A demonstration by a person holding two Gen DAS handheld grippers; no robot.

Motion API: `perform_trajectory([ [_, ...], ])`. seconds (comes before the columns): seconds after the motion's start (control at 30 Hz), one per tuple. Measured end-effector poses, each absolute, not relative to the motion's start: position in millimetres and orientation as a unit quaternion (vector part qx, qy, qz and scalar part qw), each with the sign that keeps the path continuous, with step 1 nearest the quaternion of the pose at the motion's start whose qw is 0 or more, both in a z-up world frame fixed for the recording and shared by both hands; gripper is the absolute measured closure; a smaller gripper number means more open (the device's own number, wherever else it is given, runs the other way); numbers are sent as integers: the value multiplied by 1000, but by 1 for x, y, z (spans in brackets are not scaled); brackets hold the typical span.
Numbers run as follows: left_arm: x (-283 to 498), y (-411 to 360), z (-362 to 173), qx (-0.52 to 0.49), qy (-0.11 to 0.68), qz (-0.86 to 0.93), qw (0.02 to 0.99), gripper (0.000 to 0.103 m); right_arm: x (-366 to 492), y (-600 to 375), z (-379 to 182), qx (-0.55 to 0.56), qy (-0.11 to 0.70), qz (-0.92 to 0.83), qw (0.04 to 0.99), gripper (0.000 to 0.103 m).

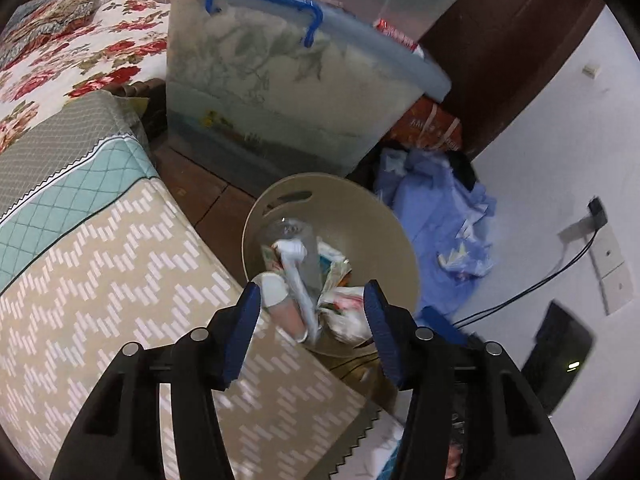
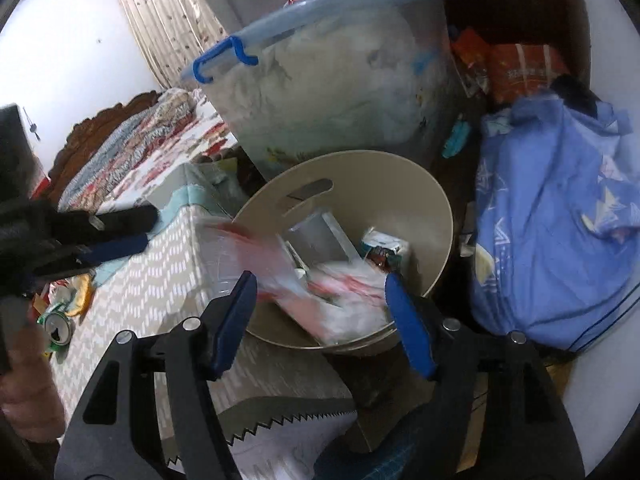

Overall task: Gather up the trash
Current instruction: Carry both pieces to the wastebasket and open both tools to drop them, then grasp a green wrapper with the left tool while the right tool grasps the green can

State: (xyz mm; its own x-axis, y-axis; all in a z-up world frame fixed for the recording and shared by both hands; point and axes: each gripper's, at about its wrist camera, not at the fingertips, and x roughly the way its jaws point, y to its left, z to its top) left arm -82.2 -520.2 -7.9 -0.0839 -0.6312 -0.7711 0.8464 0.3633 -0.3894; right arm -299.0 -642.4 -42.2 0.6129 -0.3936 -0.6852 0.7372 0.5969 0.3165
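Beige and zigzag-patterned, the table cover [image 2: 160, 272] sits at our far left, and on it in the right wrist view a crushed green can [image 2: 56, 330] lies among some yellow wrappers [image 2: 82, 294], not yet collected. Just above them our left gripper [image 2: 116, 236] reaches in from the edge of that view; in its own camera its blue pads [image 1: 244, 328] stand wide apart with nothing between them. Moving right, the tan bin [image 1: 360, 216] stands on the floor against the table's edge, already holding a clear plastic bottle [image 1: 296, 248], a small carton [image 2: 386, 250] and crumpled wrappers. Directly over its near rim, our right gripper [image 2: 320, 304] is spread open too, and a red-and-white plastic wrapper [image 2: 320, 292] shows as a blur between the pads; we cannot tell whether it touches either pad, and we judge it is dropping free into the bin. Behind the bin rises a translucent storage box [image 2: 340, 92] with blue latches, and at far right a heap of blue cloth [image 2: 560, 220].

We expect the can to be light, thin-walled and a little slick; it should take a squeeze across its dented sides rather than at the rim. The yellow wrappers look limp and crinkly, best pinched at a raised fold.
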Motion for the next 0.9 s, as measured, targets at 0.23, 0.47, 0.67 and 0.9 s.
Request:
perform_trajectory([
  [0.23,-61,-462,3,98,464,-541,695,52,-298,-636,-37,320,269,-310,854,37],
  [0.47,-3,-355,39,12,437,-488,755,52,-251,-598,-20,315,274,-238,877,43],
  [0.67,64,-244,67,-13,405,-391,826,52,-194,-557,-6,301,291,-170,892,44],
  [0.9,156,-172,66,71,392,-251,882,37,-120,-509,-5,278,326,-107,897,44],
])
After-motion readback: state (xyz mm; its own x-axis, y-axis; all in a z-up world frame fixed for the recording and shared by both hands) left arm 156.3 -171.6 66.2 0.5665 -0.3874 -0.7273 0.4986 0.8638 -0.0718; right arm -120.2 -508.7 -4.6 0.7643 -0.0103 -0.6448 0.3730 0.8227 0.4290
